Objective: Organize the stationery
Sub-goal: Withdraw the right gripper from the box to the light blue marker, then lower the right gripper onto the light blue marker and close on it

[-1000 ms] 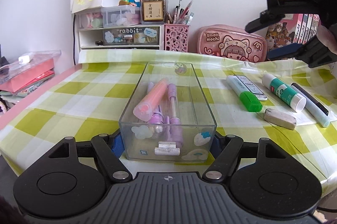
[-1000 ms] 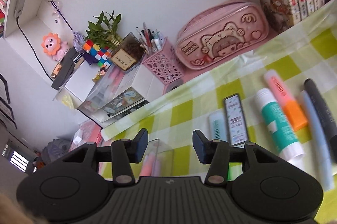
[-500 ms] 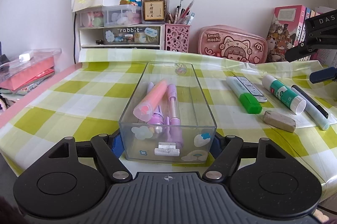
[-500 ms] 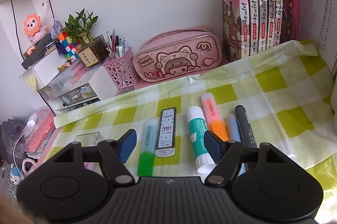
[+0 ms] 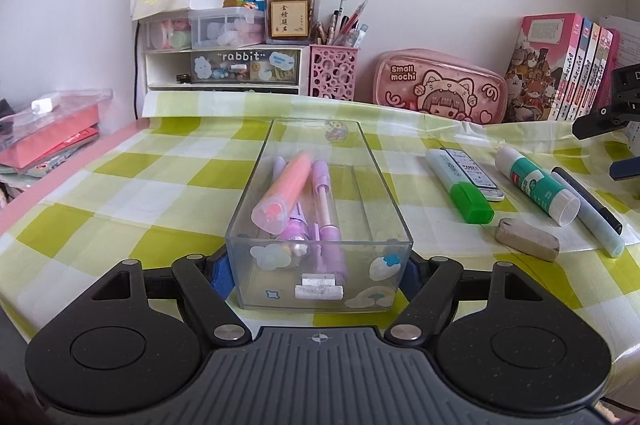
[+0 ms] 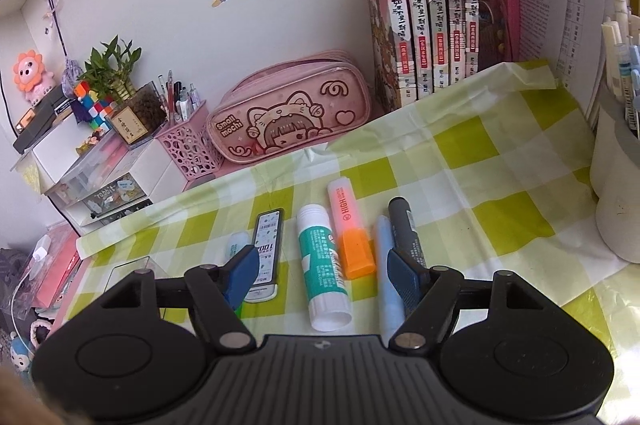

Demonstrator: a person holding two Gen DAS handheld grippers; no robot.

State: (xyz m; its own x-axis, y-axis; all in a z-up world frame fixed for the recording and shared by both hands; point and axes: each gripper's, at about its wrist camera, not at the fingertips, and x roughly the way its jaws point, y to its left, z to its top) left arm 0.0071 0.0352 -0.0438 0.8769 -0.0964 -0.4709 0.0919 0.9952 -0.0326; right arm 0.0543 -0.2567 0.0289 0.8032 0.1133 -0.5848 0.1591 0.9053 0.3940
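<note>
A clear plastic box (image 5: 320,281) holds a pink highlighter (image 5: 284,195) and purple pens (image 5: 326,217). My left gripper (image 5: 318,271) is shut on the box's near end, one finger on each side. Right of it lie a green highlighter (image 5: 460,185), a flat lead case (image 5: 476,171), a glue stick (image 5: 536,187), a light blue pen (image 5: 588,217), a black marker (image 5: 588,199) and an eraser (image 5: 526,239). My right gripper (image 6: 324,275) is open and empty, low over the glue stick (image 6: 322,265) and an orange highlighter (image 6: 350,229).
A pink pencil case (image 6: 288,119), a pink pen basket (image 6: 186,149), drawer units (image 5: 224,69) and books (image 6: 424,13) line the back wall. A white roll (image 6: 616,189) stands at the right. The table's front edge is near the box.
My right gripper has swung right and down to hover over the row of loose stationery, with its jaws wider. The left gripper and box have not moved.
</note>
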